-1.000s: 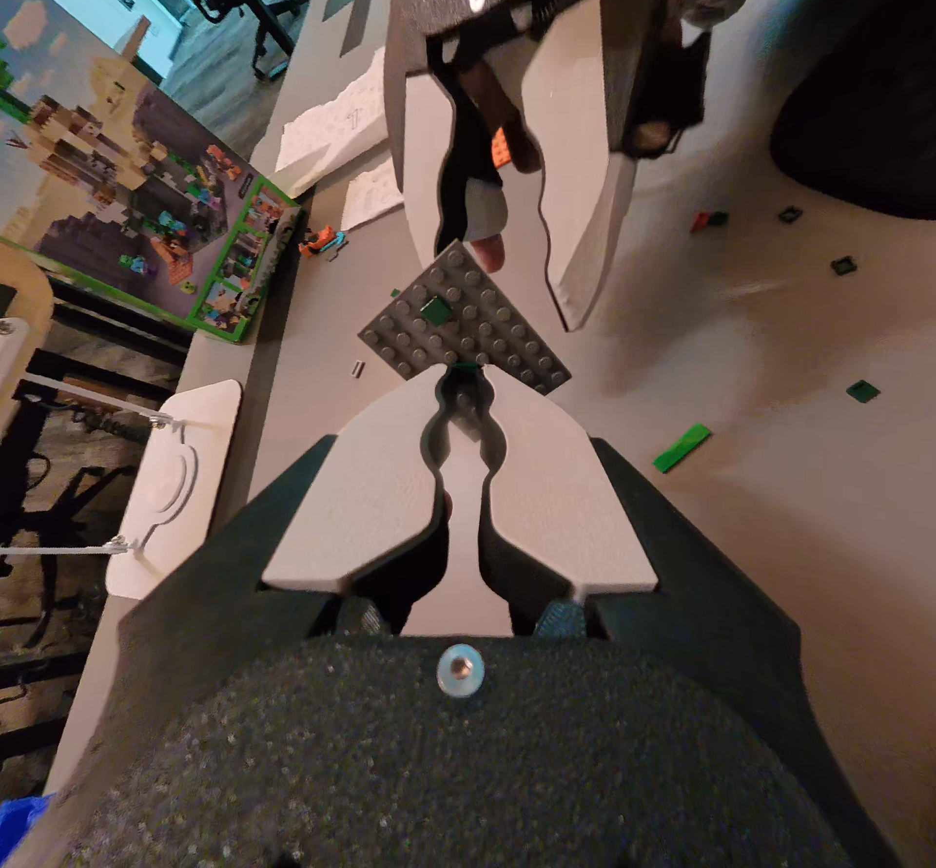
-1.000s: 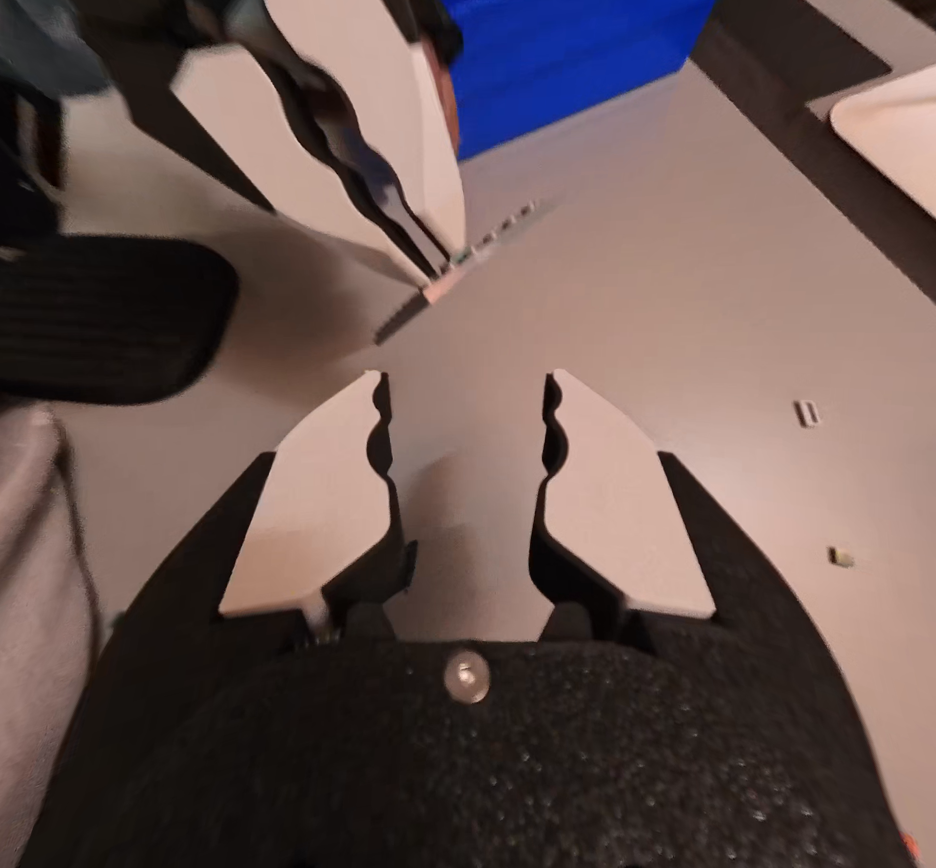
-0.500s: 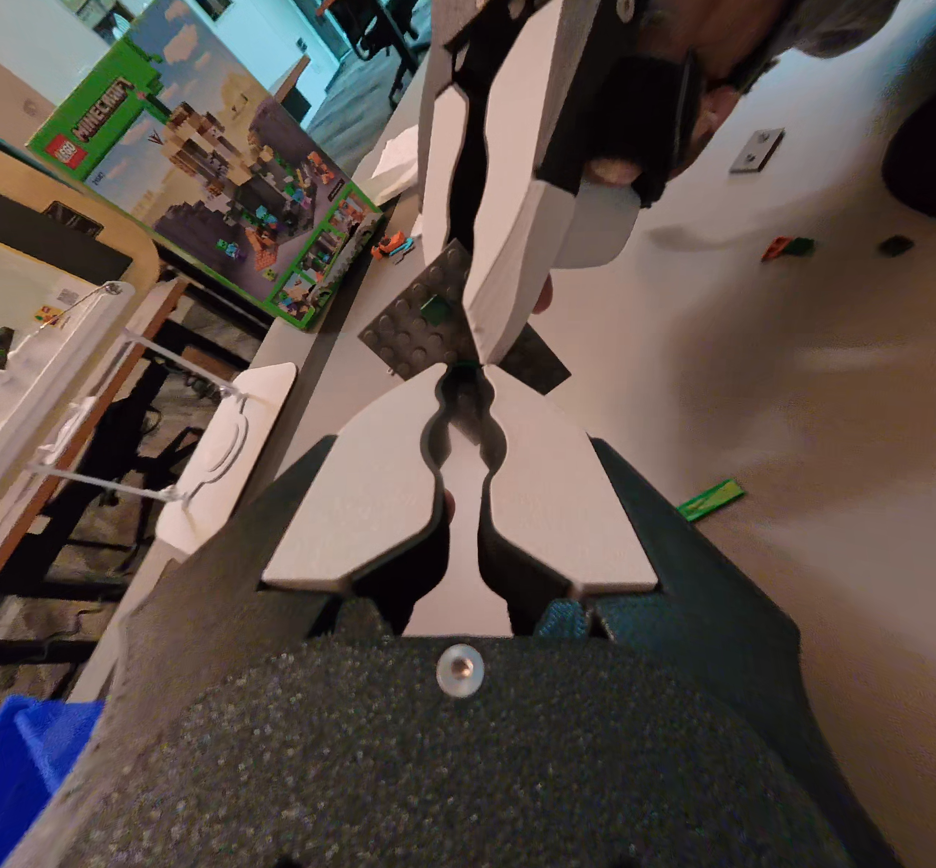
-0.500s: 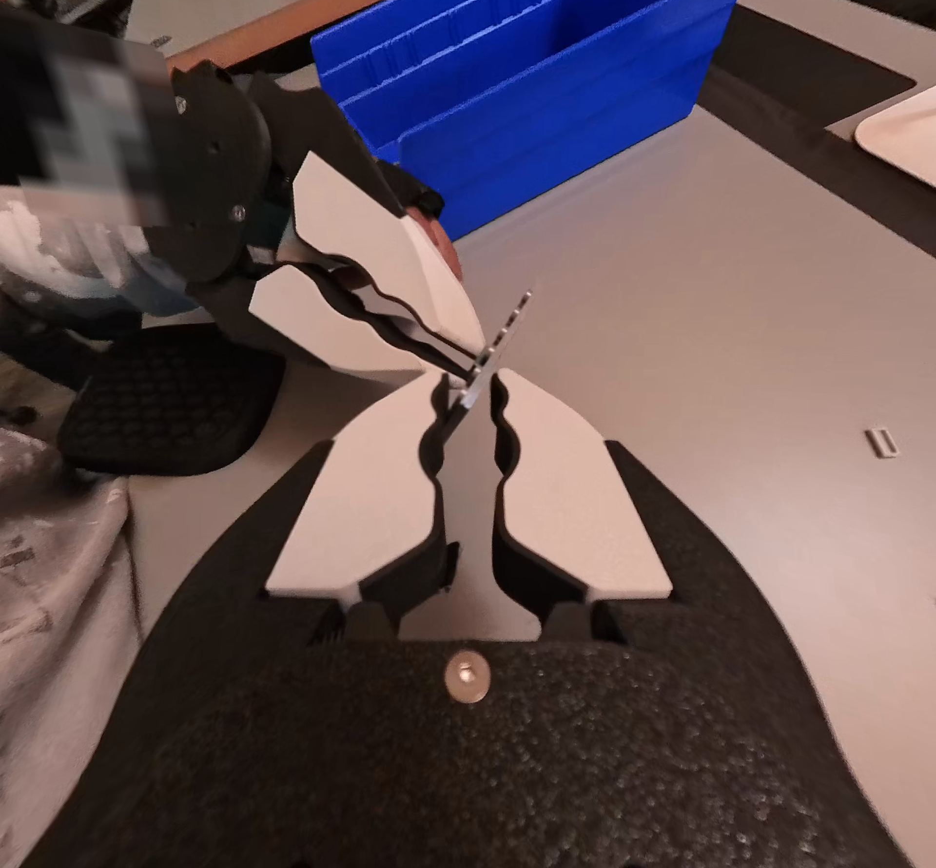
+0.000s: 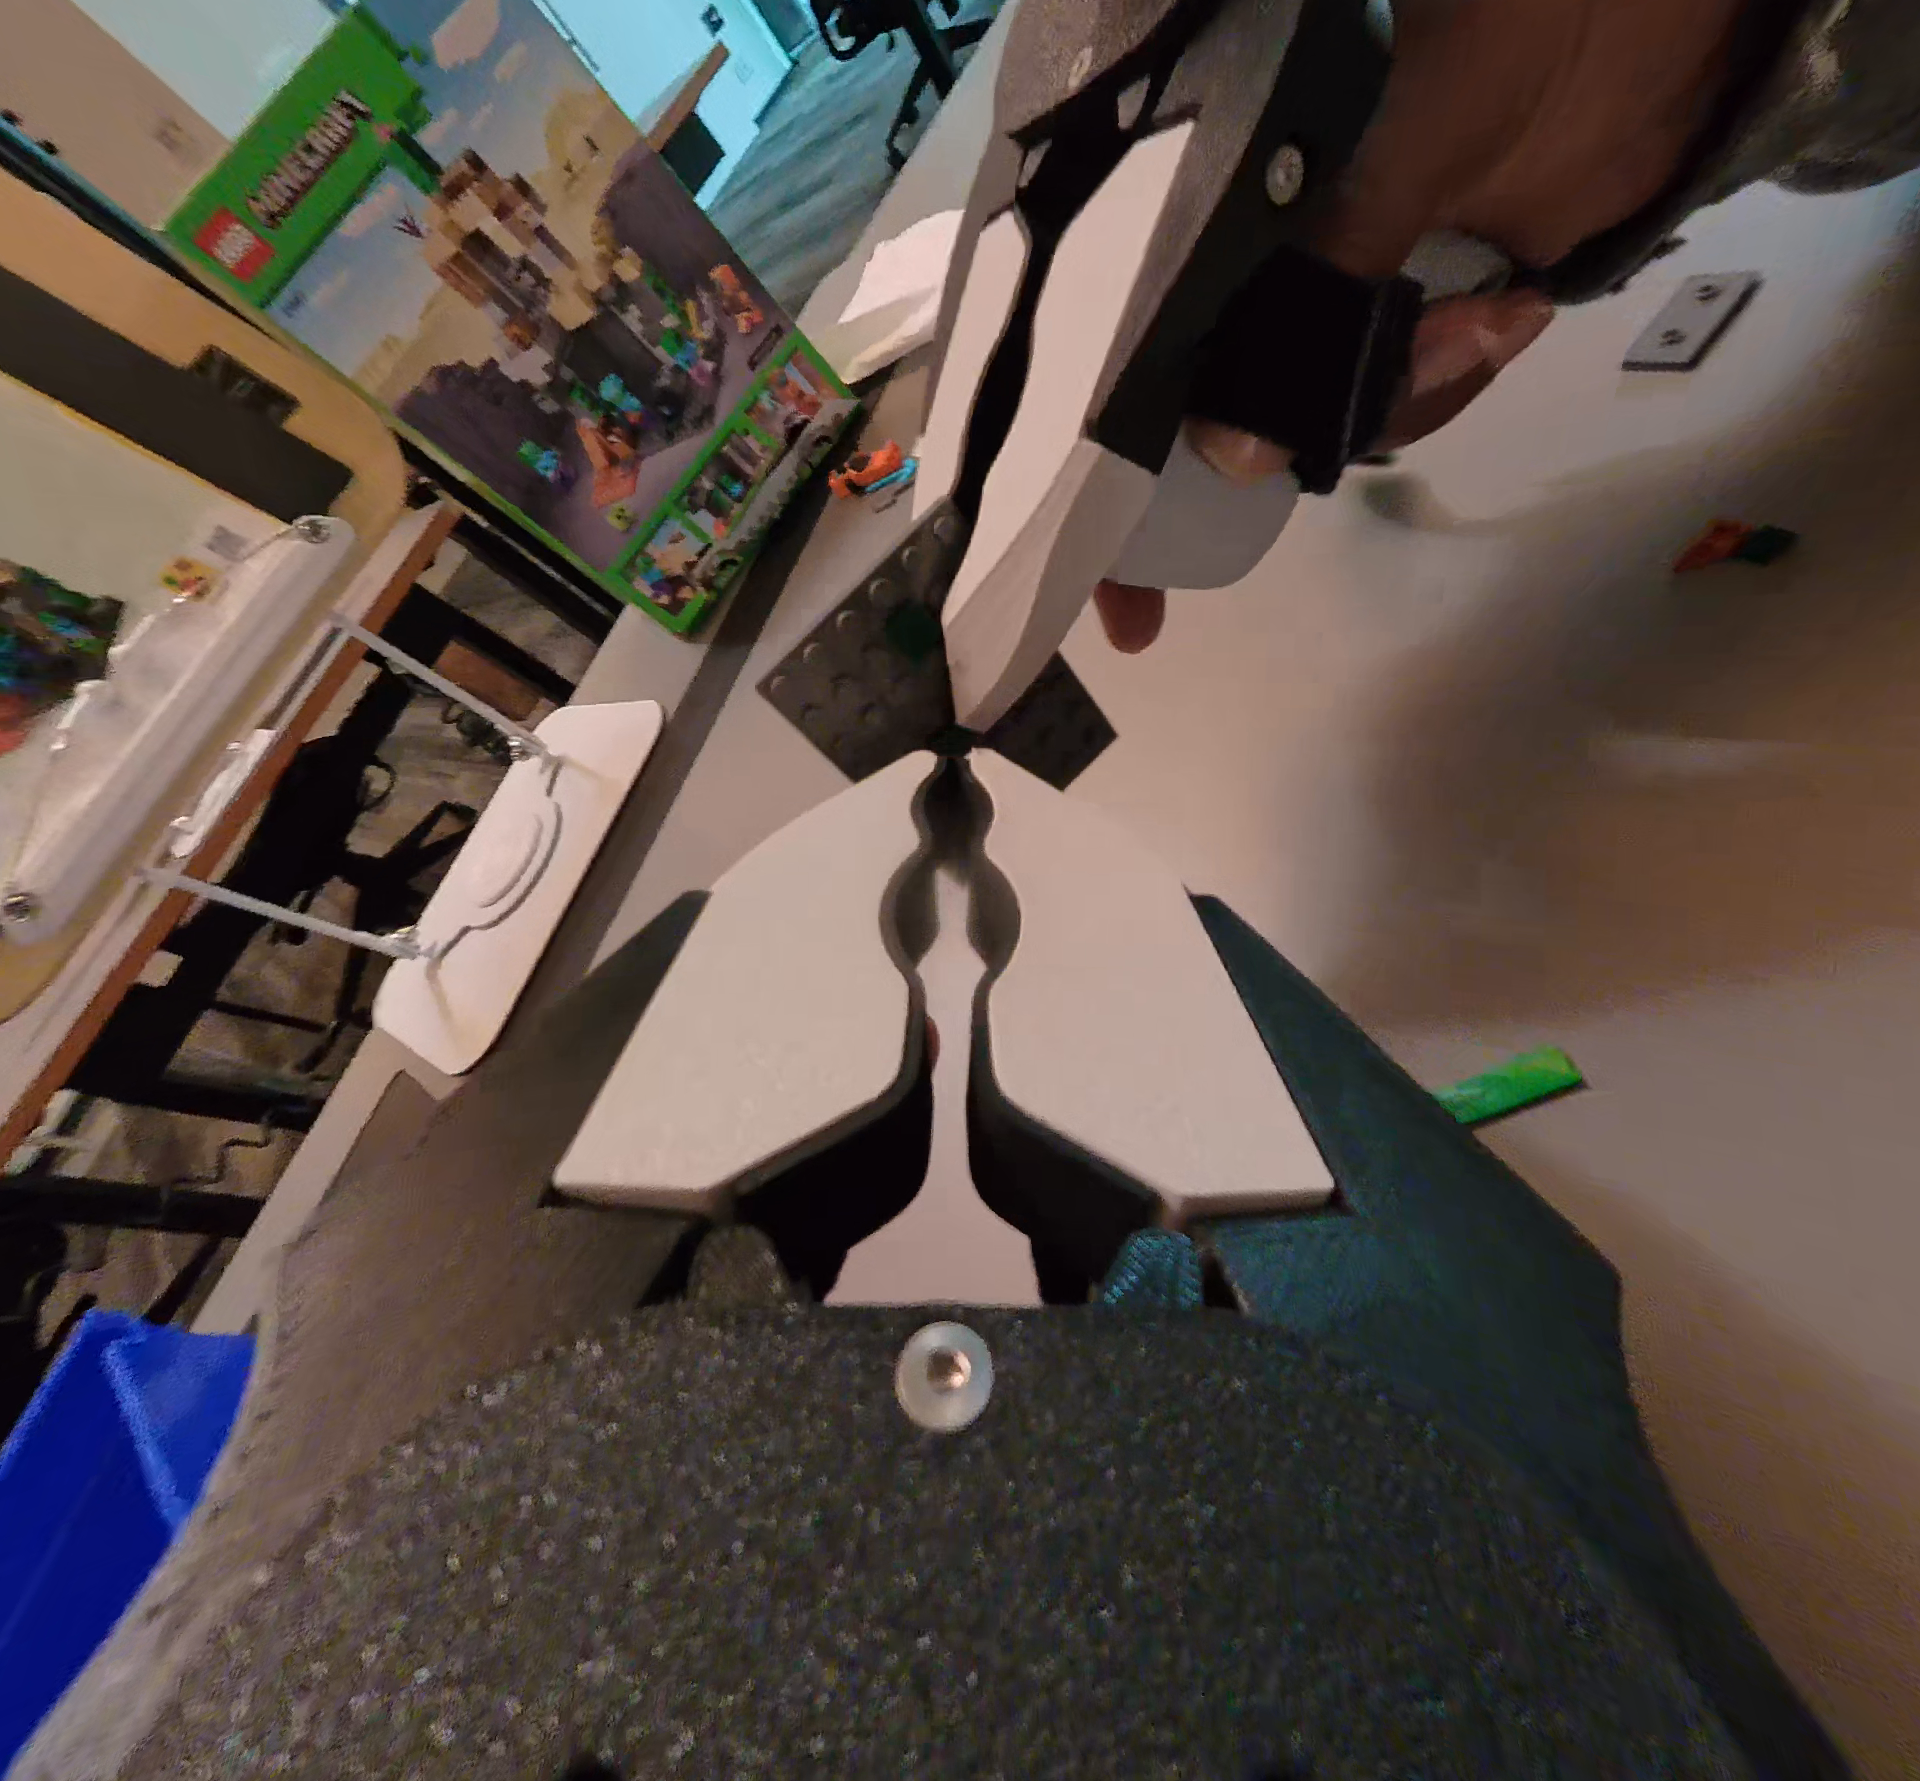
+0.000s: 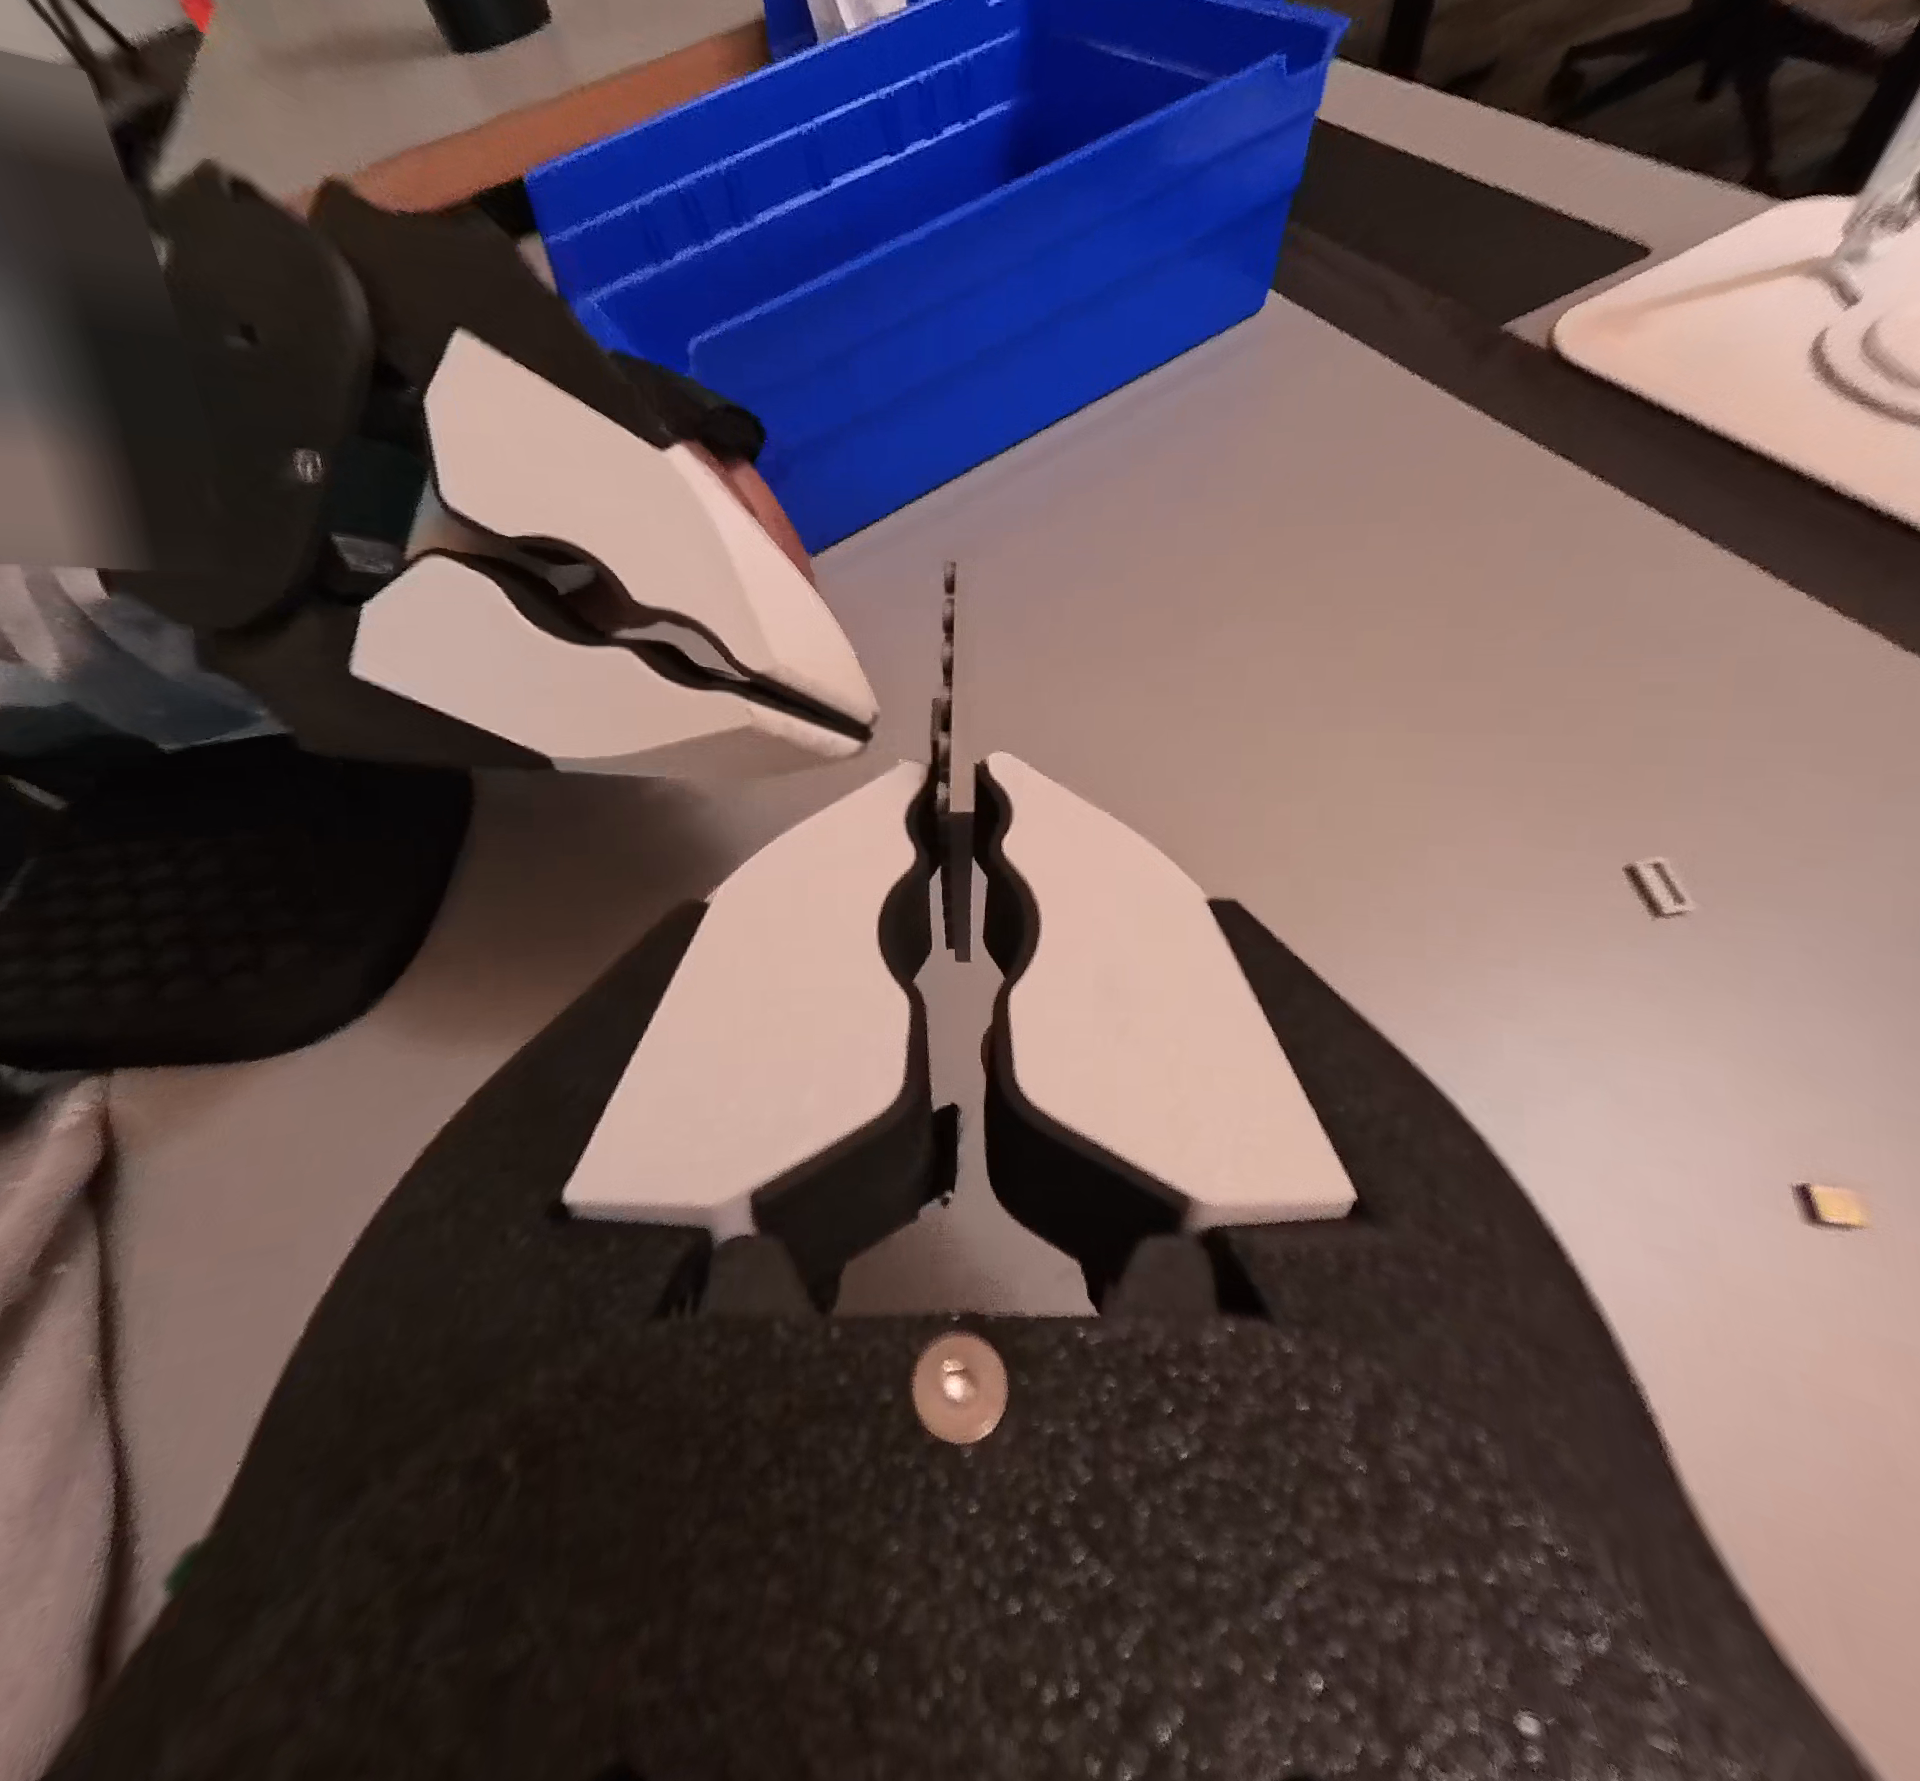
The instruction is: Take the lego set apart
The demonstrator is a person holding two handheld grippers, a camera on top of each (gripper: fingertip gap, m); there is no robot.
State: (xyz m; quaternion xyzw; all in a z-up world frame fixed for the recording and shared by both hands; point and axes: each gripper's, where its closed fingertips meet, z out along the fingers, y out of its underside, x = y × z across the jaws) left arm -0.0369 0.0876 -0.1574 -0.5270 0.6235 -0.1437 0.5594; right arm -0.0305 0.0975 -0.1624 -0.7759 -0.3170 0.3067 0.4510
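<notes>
**Left wrist view.** Your left gripper (image 5: 951, 765) has its fingers closed tip to tip at the near corner of the dark grey Lego plate (image 5: 857, 692). A dark green speck sits at the tips; whether it is gripped cannot be told. Your right gripper (image 5: 971, 692) clamps the plate above the bench (image 5: 1455, 796). A green tile (image 5: 909, 630) sits on the plate's studs.

**Right wrist view.** Your right gripper (image 6: 951, 775) pinches the plate (image 6: 948, 671) edge-on and upright. The left gripper (image 6: 862, 734), fingers together, lies just beside it. A blue bin (image 6: 935, 277) stands behind.
</notes>
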